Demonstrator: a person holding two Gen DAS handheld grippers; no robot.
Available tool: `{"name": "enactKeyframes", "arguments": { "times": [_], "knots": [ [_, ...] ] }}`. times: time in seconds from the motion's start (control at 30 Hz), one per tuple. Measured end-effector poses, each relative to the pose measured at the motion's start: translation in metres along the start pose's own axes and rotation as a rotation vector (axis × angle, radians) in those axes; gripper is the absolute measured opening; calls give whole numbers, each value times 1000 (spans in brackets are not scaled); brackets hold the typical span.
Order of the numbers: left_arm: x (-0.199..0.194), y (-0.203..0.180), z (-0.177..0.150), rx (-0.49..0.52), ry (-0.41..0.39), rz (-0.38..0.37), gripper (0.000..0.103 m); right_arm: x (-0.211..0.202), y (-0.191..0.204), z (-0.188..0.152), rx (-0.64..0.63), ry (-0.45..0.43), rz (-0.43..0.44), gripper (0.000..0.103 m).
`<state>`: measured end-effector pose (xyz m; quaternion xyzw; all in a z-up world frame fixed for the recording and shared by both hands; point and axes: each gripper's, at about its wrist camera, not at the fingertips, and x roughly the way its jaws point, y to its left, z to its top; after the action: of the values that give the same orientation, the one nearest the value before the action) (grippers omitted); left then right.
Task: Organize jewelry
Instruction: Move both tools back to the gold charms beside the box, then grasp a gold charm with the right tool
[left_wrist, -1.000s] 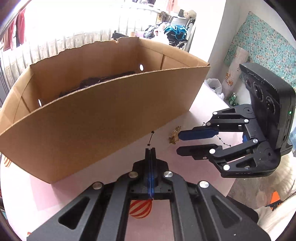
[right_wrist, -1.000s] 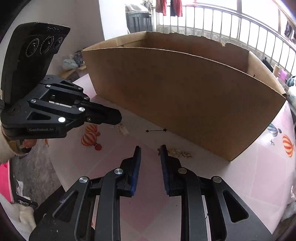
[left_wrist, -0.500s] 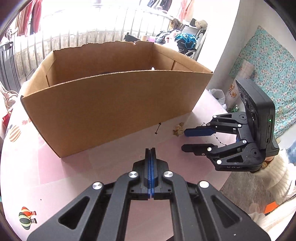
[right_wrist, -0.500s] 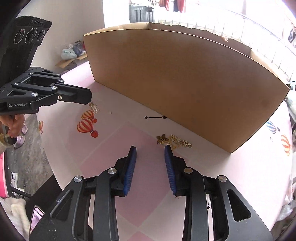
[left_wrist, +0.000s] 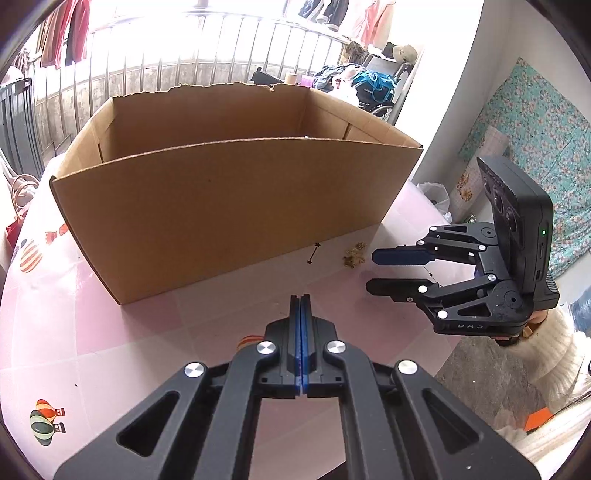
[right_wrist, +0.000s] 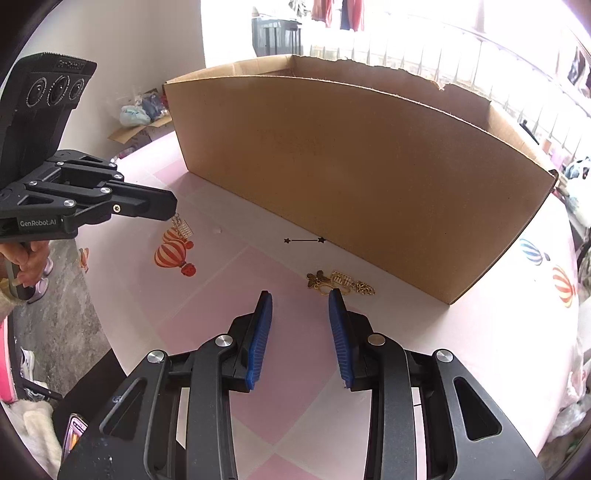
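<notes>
The left tool (right_wrist: 173, 210) pinches a small gold charm (right_wrist: 181, 228); the right tool (right_wrist: 300, 301), jaws just widened and empty, hovers beside gold jewelry (right_wrist: 340, 282) on the desk (right_wrist: 240, 273).

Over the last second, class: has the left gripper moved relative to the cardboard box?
Yes. The left gripper has drawn back from the cardboard box, leftward in the right wrist view.

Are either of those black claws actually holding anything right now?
Yes: the left gripper pinches a small gold charm by its top. The right gripper is open, empty.

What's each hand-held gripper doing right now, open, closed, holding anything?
Left hand-held gripper: shut on a small gold charm hanging from its tips.
Right hand-held gripper: open, holding nothing, just short of the gold jewelry pieces.
</notes>
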<state>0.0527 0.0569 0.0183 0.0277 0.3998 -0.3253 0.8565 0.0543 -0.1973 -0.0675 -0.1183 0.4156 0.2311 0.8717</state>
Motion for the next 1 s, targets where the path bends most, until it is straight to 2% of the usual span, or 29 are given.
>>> {"name": "enactKeyframes", "arguments": {
  "times": [0.07,0.2,0.33,0.5,0.6,0.67,0.8,1.0],
  "knots": [
    [3,-2,-1,9,4,4,0,1,1,-1,-18,10,20,31],
    [6,-3,-1,2,2,-17,0,1,7,-1,-91,18,7,31],
    [9,-3,-4,-8,8,-27,0,5,3,9,-121,3,54,31],
    [14,-3,-7,-14,25,-35,0,16,2,22,-180,2,60,31],
    [16,-1,-8,-16,27,-28,0,27,7,25,-233,49,52,31],
    [17,0,-9,-19,28,-27,0,30,8,24,-240,57,48,29],
    [18,3,-9,-30,32,-35,0,27,6,22,-229,74,73,15],
    [18,0,-8,-25,33,-42,0,25,-3,23,-209,93,62,15]
  ]
}}
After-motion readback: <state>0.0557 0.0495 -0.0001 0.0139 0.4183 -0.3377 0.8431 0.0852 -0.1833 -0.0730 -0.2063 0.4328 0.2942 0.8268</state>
